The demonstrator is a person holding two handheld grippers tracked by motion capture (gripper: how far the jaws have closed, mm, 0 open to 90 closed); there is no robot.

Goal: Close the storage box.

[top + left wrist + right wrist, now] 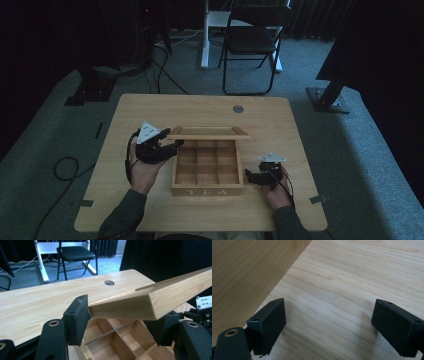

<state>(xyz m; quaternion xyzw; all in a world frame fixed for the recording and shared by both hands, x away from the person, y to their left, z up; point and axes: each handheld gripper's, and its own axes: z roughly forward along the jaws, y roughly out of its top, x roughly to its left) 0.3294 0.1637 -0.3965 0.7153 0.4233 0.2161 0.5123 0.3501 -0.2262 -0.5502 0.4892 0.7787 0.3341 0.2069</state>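
Where its lid point(208, 133) lifts, the tea box point(207, 190) shows bare wooden compartments.

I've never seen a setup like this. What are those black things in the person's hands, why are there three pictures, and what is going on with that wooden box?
There is no robot here: a person holds hand-held tongs, one in each hand. The high view looks down on the wooden table from above. The other two pictures come from small cameras riding on each tool, looking along its black jaws.

On the table stands a wooden tea box with nine compartments, which look empty. Its lid is raised. The left tongs sit at the lid's corner; in the left gripper view the lid edge lies between the jaws, which seem to hold it up. The right tongs rest open beside the box, holding nothing.
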